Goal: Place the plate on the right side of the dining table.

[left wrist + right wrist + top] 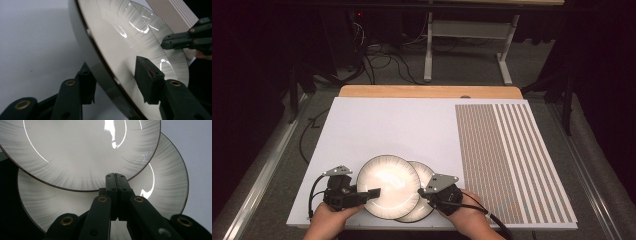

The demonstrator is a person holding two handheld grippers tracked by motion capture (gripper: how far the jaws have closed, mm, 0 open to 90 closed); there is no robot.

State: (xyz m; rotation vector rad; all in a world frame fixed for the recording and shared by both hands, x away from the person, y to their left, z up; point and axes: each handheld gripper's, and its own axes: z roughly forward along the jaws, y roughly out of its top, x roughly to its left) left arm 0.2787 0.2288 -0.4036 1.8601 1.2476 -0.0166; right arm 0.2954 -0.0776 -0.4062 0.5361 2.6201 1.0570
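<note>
Two white plates with grey-streaked, dark-edged rims overlap near the table's front edge. The upper plate lies partly over the lower plate, which sticks out to its right. My left gripper is shut on the upper plate's left rim, with one jaw under it and one pad on its top face. My right gripper hovers over the lower plate, jaws pressed together with nothing between them, tips at the upper plate's near edge.
The plates rest on a white board over a wooden table. A brown-and-white striped mat covers the board's right part. Beyond the table, cables and a white frame's legs stand on the floor.
</note>
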